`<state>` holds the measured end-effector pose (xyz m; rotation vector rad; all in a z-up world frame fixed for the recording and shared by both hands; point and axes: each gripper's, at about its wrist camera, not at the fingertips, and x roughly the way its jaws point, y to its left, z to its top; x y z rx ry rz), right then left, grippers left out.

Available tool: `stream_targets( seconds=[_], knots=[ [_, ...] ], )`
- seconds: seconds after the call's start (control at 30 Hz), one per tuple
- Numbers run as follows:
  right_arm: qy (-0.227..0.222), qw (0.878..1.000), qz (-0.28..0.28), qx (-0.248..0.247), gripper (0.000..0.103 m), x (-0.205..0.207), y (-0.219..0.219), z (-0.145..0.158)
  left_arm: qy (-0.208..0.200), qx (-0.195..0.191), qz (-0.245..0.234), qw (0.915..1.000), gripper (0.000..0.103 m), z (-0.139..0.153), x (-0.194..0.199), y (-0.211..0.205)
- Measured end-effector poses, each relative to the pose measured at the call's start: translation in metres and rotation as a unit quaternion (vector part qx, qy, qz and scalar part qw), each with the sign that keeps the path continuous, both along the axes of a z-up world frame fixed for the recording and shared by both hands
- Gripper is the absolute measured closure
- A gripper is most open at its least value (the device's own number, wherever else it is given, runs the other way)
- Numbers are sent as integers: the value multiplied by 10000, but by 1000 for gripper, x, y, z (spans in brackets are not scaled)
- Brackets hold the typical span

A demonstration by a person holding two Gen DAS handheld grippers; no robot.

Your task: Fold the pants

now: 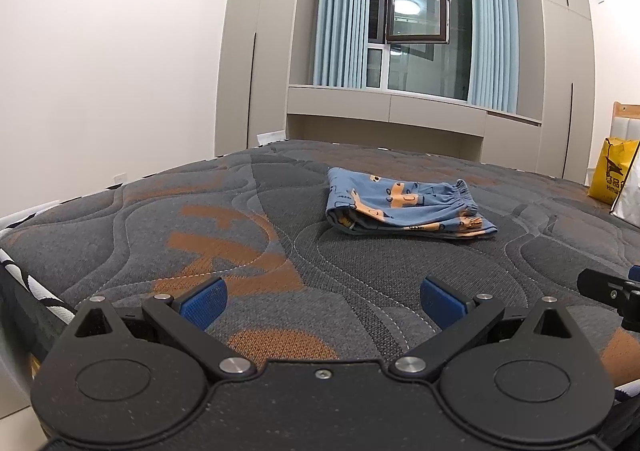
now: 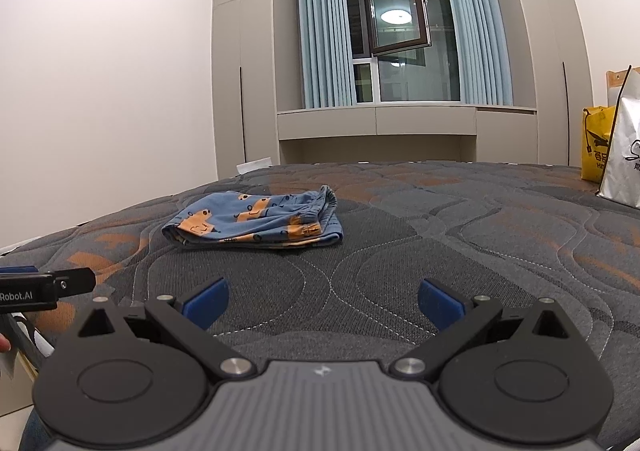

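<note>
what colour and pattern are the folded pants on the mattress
Blue pants with orange cartoon vehicle-like prints outlined in black; clearest in the right wrist view.

We are in a home bedroom: a bare quilted grey-and-orange mattress (image 1: pixel 280 251) near us, tall beige built-in wardrobes (image 2: pixel 240 63) along the far wall, pale blue pleated curtains (image 2: pixel 320 31) flanking an open dark-framed window (image 2: pixel 400 7), night outside.
</note>
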<state>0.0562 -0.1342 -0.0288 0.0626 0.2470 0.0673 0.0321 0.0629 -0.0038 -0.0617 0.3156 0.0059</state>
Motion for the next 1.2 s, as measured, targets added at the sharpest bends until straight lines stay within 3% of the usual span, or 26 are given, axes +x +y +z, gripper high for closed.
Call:
stream_targets(
  seconds=[1.2],
  knots=[
    [23,10000,-15,18,0,-1,-4,-3,38,17,-29,10000,1,0,1,-3]
  ],
)
